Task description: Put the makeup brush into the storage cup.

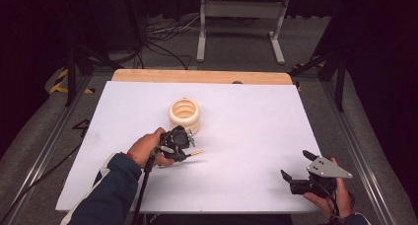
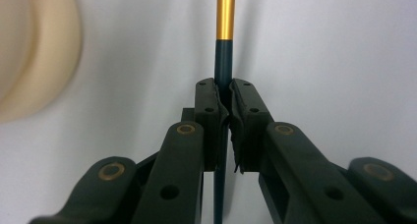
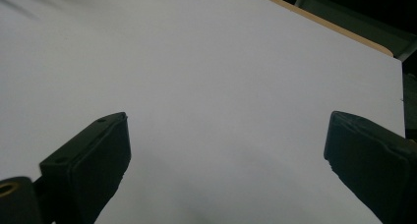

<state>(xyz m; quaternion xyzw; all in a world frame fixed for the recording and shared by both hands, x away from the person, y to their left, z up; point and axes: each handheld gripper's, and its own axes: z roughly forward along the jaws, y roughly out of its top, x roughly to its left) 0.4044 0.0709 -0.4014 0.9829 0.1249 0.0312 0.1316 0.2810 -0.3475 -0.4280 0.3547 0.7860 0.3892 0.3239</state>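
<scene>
- The table (image 1: 236,195) fills the middle of the high view, its white top backed by a strip of bare wood along the far edge (grey floor and loose cables lie beyond it, toward the top of the frame).
- A cream ribbed ring-shaped holder (image 1: 184,115) stands upright just above the centre of the frame, open at the top; in the left gripper view it is a pale blur at the upper left.
- The right claw (image 1: 295,167) sits at the lower right of the high view, held in a hand over the table's near corner, its jaws spread wide with nothing between them.
- The left claw (image 1: 189,147) sits just below the holder, near centre frame, held by a hand in a dark sleeve. Its jaws are clamped tight on a thin pen-like stick.
- The stick (image 2: 224,52) is dark teal with a gold end that juts past the jaws toward the top of the left gripper view.
</scene>
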